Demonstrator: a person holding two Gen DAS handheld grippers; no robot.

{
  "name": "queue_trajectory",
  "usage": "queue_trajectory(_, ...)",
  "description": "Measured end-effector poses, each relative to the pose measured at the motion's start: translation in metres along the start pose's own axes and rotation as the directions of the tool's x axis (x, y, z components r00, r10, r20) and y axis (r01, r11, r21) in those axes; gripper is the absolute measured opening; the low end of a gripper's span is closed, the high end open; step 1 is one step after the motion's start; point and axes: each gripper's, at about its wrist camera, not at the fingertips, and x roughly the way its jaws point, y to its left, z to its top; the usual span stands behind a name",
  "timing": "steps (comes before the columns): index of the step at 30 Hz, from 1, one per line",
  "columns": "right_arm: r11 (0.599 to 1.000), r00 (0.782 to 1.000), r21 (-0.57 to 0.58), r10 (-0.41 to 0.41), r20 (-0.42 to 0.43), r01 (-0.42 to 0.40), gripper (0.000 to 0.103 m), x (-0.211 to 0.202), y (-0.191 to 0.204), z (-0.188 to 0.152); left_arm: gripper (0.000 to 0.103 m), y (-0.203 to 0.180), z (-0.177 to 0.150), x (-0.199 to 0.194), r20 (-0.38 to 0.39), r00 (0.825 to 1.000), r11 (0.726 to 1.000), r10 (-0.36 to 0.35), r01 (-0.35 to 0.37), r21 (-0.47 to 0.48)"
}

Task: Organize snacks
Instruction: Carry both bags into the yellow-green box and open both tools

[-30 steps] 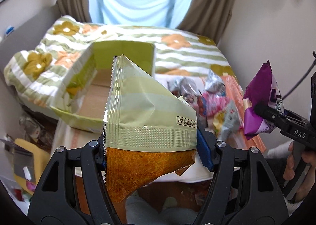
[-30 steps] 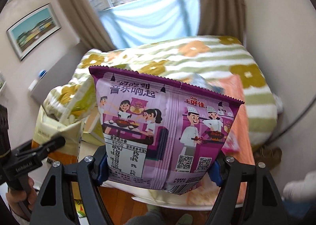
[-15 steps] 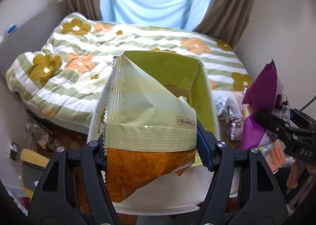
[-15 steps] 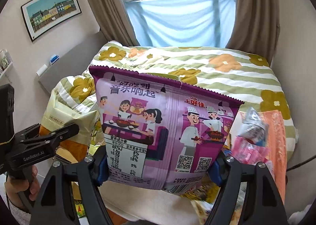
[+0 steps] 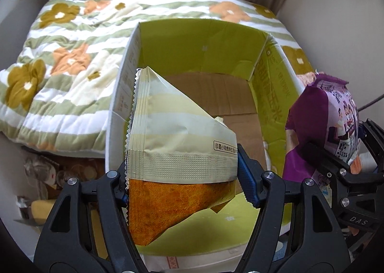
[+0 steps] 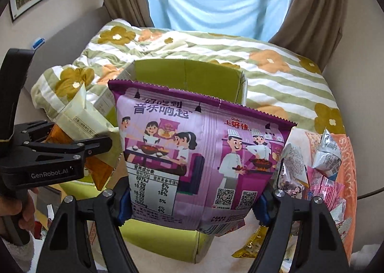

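Both now over box, up from snack pile. Left gripper jaws just easing wider, beige bag between. Right gripper clamping purple bag. Drop next, probably.

A cream and orange foil snack bag with zigzag sealed edges stands upright, creased to a slanted peak, above the open lime-green cardboard box, whose brown floor shows bare. Beside it a purple puffed snack bag printed with cartoon chefs stands upright, its crimped top uppermost. More loose wrapped snacks lie heaped right of the box.
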Motion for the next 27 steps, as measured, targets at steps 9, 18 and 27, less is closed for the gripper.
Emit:
queue_trajectory(9,0.998,0.999,-0.051,0.035,0.002,-0.035,0.074,0.005,0.001,0.011,0.094,0.013,-0.009,-0.01,0.016,0.998,0.997,0.06,-0.059,-0.044)
queue_trajectory(18,0.979,0.986,-0.119,0.163,-0.019,-0.164,0.074,0.013,0.019,0.013,0.095,0.033,-0.029,-0.038,0.064,0.994,0.979,0.091,-0.077,-0.19)
queue_trajectory(27,0.97,0.979,-0.132,0.199,-0.034,-0.202,0.074,0.022,0.029,0.013,0.095,0.039,-0.045,-0.05,0.076,0.988,0.967,0.136,-0.115,-0.226)
